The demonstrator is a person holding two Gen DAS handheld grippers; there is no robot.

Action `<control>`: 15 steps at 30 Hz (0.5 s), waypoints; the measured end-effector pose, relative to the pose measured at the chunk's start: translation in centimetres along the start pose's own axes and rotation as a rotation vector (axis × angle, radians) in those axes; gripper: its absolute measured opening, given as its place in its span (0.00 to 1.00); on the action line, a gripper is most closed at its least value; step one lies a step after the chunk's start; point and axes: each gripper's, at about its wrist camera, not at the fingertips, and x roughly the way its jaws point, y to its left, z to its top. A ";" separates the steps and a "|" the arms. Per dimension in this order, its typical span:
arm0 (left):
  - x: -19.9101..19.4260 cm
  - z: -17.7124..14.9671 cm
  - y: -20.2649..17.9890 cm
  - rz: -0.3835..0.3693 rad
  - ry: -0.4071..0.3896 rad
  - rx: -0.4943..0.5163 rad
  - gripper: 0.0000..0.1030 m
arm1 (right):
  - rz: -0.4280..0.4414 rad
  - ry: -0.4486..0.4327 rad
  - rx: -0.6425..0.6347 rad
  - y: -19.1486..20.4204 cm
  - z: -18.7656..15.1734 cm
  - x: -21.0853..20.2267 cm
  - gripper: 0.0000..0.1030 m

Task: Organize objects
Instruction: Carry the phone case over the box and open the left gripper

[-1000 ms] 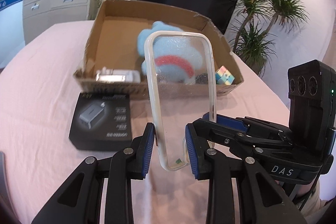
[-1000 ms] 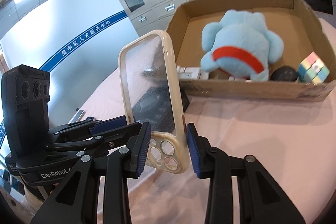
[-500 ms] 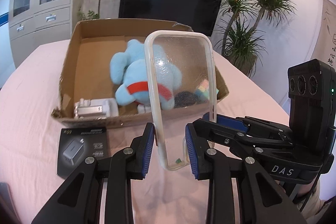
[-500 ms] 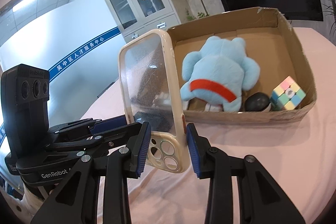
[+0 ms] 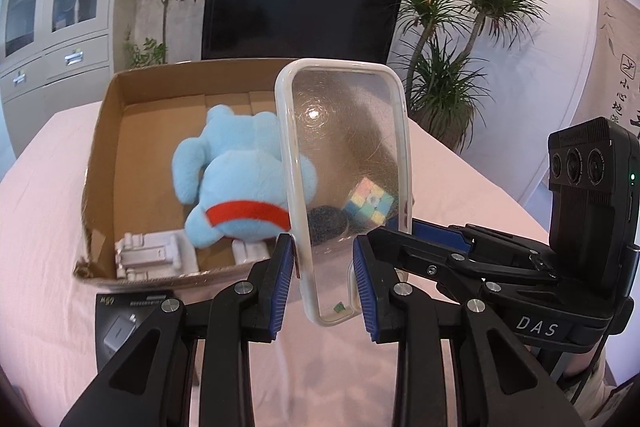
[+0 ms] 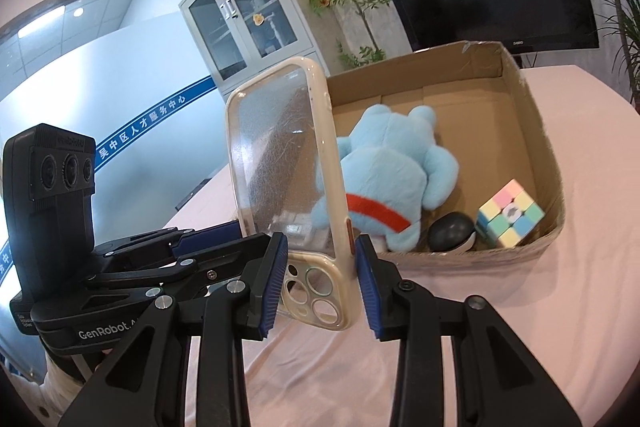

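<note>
Seen from the left wrist, sweeping left to right. At far left, grey cabinets (image 5: 60, 27) with glass doors. Below them, a pink-draped tabletop (image 5: 40, 247), with a black product box (image 5: 120, 323) lying flat at the near left, just in front of an open cardboard box (image 5: 104, 131). Inside the cardboard box: a white blocky item (image 5: 148, 253) in the near-left corner, a blue plush toy (image 5: 236, 183) with a red band in the middle, then a dark round object (image 5: 326, 221) and a pastel puzzle cube (image 5: 370, 205) toward the right, the last two viewed through the clear phone case (image 5: 344, 163). Phone case held upright in the air in front of the box, its lower end clamped between the blue pads of the left claw (image 5: 324, 281), nearly closed around its edges. To the right, the right claw (image 5: 420, 235) reaching in from the side, gripping the same case. Behind, a dark screen (image 5: 300, 11) and potted palms (image 5: 452, 75).

From the right wrist, same order: left claw body at left, then the phone case (image 6: 280, 163) with its camera cutouts at the bottom, pinched edge-on by the right claw (image 6: 320, 275), narrow gap, pads pressing both rims. Right of it, the cardboard box (image 6: 536, 131) with plush toy (image 6: 392, 163), dark round object (image 6: 452, 231), puzzle cube (image 6: 510, 215).
</note>
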 end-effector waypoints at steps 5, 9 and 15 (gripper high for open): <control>0.7 1.3 -0.7 -0.016 -0.008 0.011 0.26 | -0.014 -0.016 0.005 -0.9 0.9 -0.4 0.31; 1.4 2.1 -0.9 -0.026 -0.011 0.019 0.26 | -0.023 -0.029 0.010 -1.6 1.7 -0.7 0.31; 2.7 3.8 -1.1 -0.039 -0.016 0.030 0.26 | -0.035 -0.043 0.018 -2.6 3.1 -0.7 0.31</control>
